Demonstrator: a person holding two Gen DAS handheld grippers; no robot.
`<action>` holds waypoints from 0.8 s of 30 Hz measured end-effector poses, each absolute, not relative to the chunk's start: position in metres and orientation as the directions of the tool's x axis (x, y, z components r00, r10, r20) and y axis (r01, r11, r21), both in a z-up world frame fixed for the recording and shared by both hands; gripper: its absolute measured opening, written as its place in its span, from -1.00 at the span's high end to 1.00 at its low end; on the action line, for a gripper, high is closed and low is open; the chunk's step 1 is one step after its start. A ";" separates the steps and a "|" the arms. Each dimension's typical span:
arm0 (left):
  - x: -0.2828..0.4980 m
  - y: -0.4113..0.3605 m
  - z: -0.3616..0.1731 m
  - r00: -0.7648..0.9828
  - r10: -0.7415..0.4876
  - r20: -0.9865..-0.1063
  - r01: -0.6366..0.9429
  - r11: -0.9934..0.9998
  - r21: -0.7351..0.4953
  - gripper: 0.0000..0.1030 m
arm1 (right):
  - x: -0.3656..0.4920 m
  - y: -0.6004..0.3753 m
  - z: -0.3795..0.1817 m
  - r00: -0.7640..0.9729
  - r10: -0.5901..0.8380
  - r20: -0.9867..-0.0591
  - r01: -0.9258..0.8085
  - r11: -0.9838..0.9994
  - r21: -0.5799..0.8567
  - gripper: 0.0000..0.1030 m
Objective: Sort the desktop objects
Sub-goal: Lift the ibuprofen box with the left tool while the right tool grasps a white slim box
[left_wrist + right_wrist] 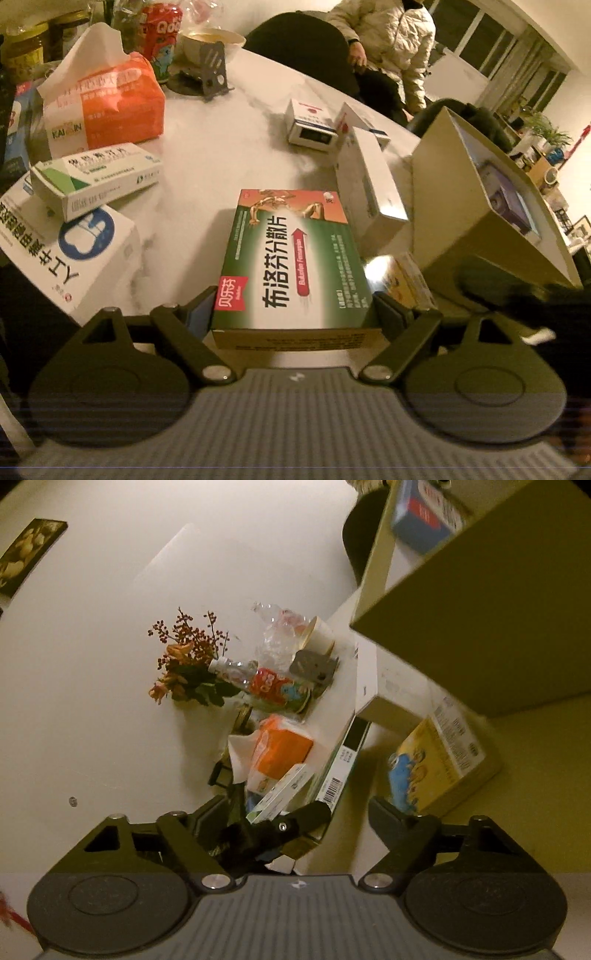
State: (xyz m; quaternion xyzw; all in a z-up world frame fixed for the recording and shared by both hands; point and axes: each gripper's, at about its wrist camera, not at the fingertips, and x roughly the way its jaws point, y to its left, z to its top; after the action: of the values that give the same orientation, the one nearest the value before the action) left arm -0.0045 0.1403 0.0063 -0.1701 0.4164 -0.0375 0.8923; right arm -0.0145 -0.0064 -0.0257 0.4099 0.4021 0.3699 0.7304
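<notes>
Nearest to us, our left gripper (295, 314) has its jaws pinching the sides of the green medicine box (295, 254), which lies flat between them over the pale worktop (221, 147). Our right gripper (291, 812) has its jaws spread with nothing between them; a yellow cartoon box (439, 760) sits just beyond its right finger (395, 819). Right of the green box, a white carton (369, 192) leans beside a tilted open cardboard box (480, 206). Left lie a blue-and-white box (74, 251) and a green-striped packet (96, 177). Farther off stands an orange tissue pack (107, 103).
</notes>
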 end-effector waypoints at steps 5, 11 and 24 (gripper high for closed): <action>-0.011 0.135 0.006 0.630 -0.252 -0.735 -0.038 0.935 -0.353 -0.68 | -0.005 -0.001 -0.035 0.380 0.874 -0.302 -0.167 0.386 0.907 -0.45; -0.012 0.131 0.006 0.611 -0.296 -0.735 -0.003 0.927 -0.375 -0.68 | 0.001 0.004 -0.043 0.358 0.884 -0.301 -0.145 0.372 0.917 -0.30; -0.010 0.133 -0.001 0.582 -0.297 -0.757 0.001 0.931 -0.365 -0.67 | 0.011 0.013 -0.051 0.340 0.884 -0.322 -0.137 0.385 0.913 0.57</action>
State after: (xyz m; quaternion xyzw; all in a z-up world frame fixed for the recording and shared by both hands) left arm -0.0095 0.1328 -0.0013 -0.1651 0.4491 -0.0852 0.8740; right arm 0.0111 0.0127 -0.0514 0.4190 0.4455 0.3630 0.7030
